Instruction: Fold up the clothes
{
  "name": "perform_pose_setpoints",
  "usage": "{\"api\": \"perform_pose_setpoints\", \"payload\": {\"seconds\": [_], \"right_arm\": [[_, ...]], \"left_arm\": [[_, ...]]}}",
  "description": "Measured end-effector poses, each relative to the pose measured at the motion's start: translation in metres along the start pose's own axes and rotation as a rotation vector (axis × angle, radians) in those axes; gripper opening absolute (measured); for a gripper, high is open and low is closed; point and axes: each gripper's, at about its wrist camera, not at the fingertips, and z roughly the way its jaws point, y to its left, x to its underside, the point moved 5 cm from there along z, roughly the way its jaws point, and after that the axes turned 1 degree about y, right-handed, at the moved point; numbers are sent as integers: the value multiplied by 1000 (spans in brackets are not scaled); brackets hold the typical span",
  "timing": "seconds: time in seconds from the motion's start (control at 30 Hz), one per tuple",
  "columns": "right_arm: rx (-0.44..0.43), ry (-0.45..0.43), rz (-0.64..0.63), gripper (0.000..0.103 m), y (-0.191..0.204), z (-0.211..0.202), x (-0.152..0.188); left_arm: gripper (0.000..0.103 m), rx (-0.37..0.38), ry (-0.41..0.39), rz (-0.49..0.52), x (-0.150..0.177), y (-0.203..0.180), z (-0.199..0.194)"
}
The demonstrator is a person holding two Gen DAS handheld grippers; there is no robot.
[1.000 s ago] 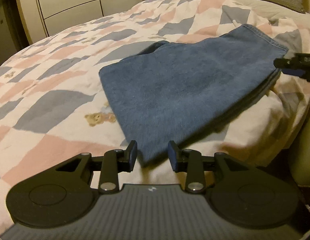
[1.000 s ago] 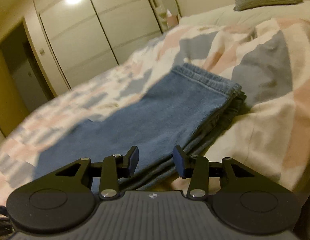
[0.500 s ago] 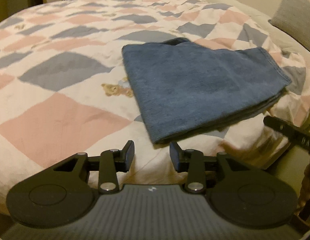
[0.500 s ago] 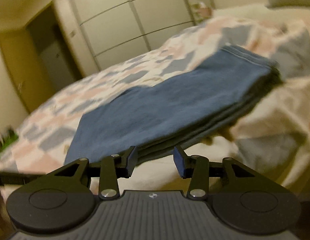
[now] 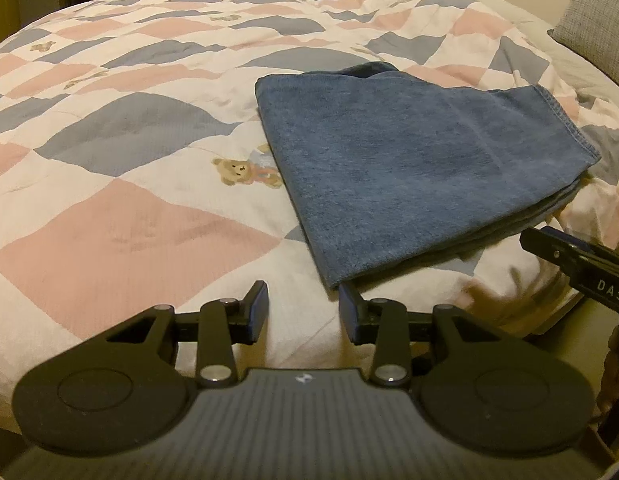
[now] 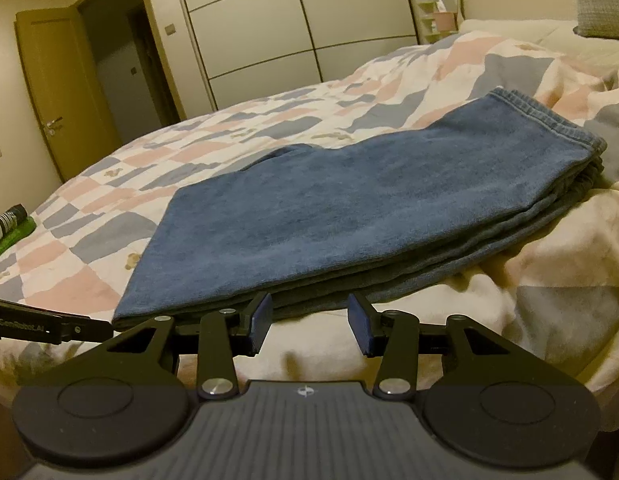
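Note:
A blue denim garment (image 5: 421, 168) lies folded in several layers on the patchwork quilt (image 5: 121, 240). My left gripper (image 5: 303, 300) hovers open just short of the garment's near corner, with only quilt between its fingers. My right gripper (image 6: 309, 312) stands open in front of the garment's (image 6: 349, 208) long folded edge and holds nothing. In the left wrist view one finger of the right gripper (image 5: 569, 252) shows at the right edge. At the left of the right wrist view I see part of the left gripper (image 6: 49, 326).
A grey pillow (image 5: 601, 28) lies at the head of the bed. Behind the bed stand a pale wardrobe (image 6: 309, 20) and an open door (image 6: 57, 100). A dark striped roll on something green (image 6: 9, 224) sits at the quilt's left edge.
Both grippers have slid sideways along the bed's near side and rolled level. The left one now stands left of the garment's corner. The garment has not moved.

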Motion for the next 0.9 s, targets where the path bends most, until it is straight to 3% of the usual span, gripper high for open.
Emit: {"api": "perform_pose_setpoints", "payload": {"seconds": [0.2,0.43,0.6,0.9], "right_arm": [[12,-24,-54,50,5,4,-6],[9,-17,-66,51,6,17,-8],[27,-19,-71,54,-2,20,-6],[83,-97,-61,54,-36,12,-24]], "left_arm": [[41,124,5,-106,-7,17,-3],[44,346,30,-350,-15,30,18],[45,407,50,-506,-18,41,46],[44,480,13,-639,-11,40,58]]}}
